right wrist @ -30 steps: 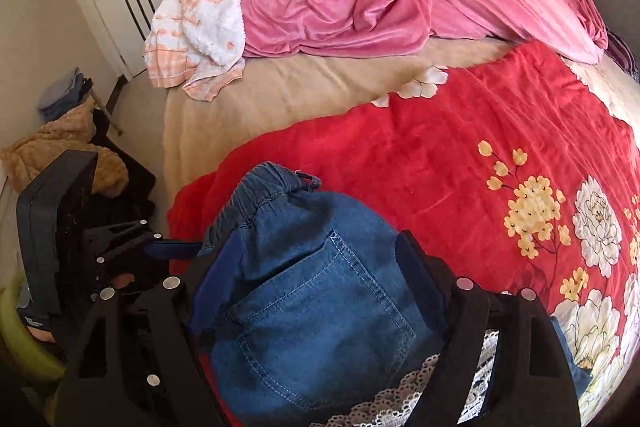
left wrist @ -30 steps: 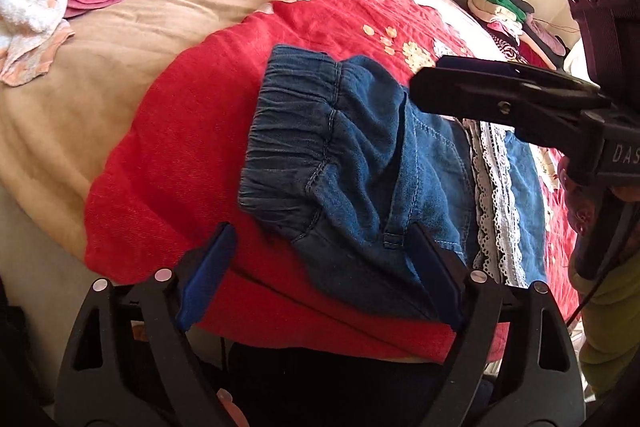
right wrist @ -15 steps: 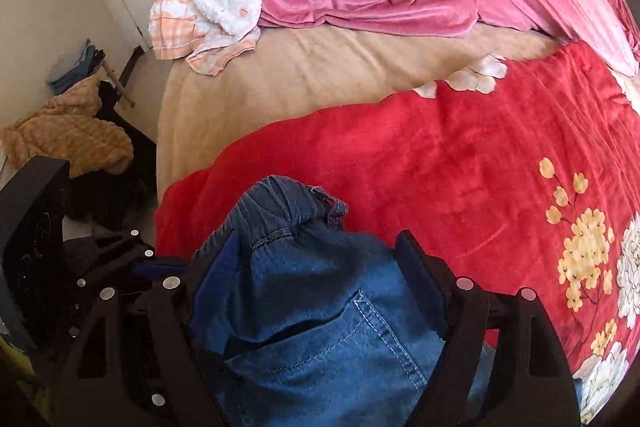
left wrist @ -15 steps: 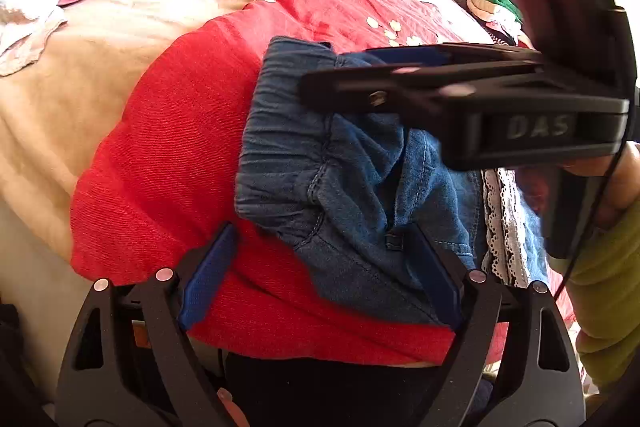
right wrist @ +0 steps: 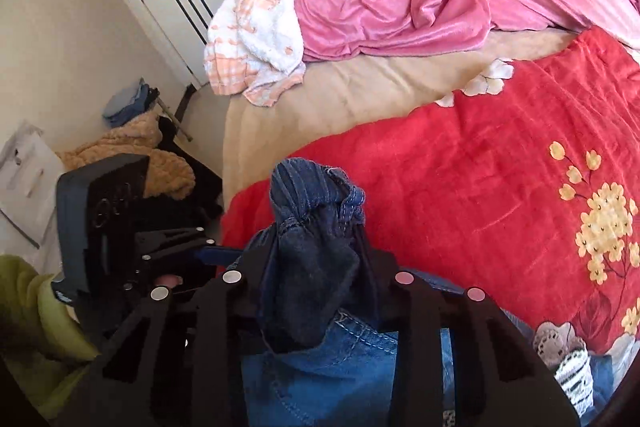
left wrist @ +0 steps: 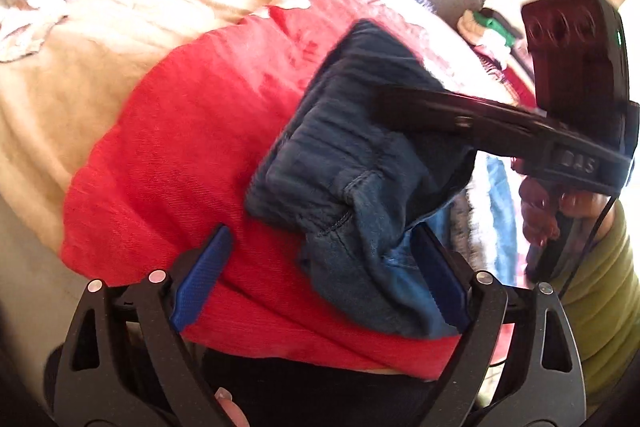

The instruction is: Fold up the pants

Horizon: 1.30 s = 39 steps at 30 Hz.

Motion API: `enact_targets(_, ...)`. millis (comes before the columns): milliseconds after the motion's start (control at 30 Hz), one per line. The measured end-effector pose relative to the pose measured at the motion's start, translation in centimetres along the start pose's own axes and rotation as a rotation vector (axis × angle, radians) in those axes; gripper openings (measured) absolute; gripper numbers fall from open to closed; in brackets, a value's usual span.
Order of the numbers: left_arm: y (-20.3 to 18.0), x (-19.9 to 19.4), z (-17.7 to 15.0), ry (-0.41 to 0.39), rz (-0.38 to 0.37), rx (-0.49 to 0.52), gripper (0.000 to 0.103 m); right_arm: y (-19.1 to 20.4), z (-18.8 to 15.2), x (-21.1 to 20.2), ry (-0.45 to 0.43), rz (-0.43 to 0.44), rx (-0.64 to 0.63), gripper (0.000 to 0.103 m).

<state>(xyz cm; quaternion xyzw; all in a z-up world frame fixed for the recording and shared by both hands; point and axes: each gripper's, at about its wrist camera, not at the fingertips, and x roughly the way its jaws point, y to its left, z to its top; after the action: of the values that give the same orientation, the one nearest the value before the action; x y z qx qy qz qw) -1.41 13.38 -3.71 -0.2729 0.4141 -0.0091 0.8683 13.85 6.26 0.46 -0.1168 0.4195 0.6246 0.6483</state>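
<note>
Pinching the pants' (right wrist: pixel 316 227) bunched waistband, your right gripper (right wrist: pixel 316 259) has just clamped shut; your left gripper (left wrist: pixel 320 279) gapes wide (nothing held) at the red blanket's (left wrist: pixel 168 147) near edge.

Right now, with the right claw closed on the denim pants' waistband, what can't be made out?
- Right claw pads: right wrist view, buried in the bunched denim pants.
- Pant legs: both views, cut off by the lower edges and the claw frames.
- Lace trim: left wrist view, motion-blurred behind the right claw.
</note>
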Motion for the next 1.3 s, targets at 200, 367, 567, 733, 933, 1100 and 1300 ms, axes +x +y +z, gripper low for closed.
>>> enact_targets(200, -2.7, 1.0, 0.0, 0.042, -0.158, -0.019, 0.086, -0.2, -1.8, -5.1, -0.103, 0.069, 0.020, 0.033)
enact_targets(367, -6.3, 1.7, 0.0, 0.056, -0.226, 0.003, 0.085, -0.6, -3.4, -9.0, -0.170, 0.065, 0.015, 0.033)
enact_targets(567, -11.0, 1.7, -0.7, 0.025, -0.244, 0.066, 0.084, -2.0, -6.4, -13.4, -0.228, 0.002, 0.034, 0.037)
enact_targets(733, -14.8, 1.7, -2.3, 0.068, -0.382, 0.192, 0.085, -4.1, -10.1, -17.3, -0.317, -0.083, 0.135, 0.067)
enact_targets(933, -15.4, 0.6, -3.4, 0.047, -0.386, 0.244, 0.085, -5.7, -15.0, -20.0, -0.355, -0.192, 0.272, 0.075)
enact_targets(1100, -14.4, 1.5, -2.1, -0.006, -0.107, 0.276, 0.085, -5.1, -16.5, -18.6, -0.298, -0.259, 0.296, 0.075)
enact_targets(1300, -13.5, 5.6, -2.9, 0.074, 0.068, 0.321, 0.085, -3.8, -18.0, -14.8, -0.141, -0.375, 0.273, 0.073)
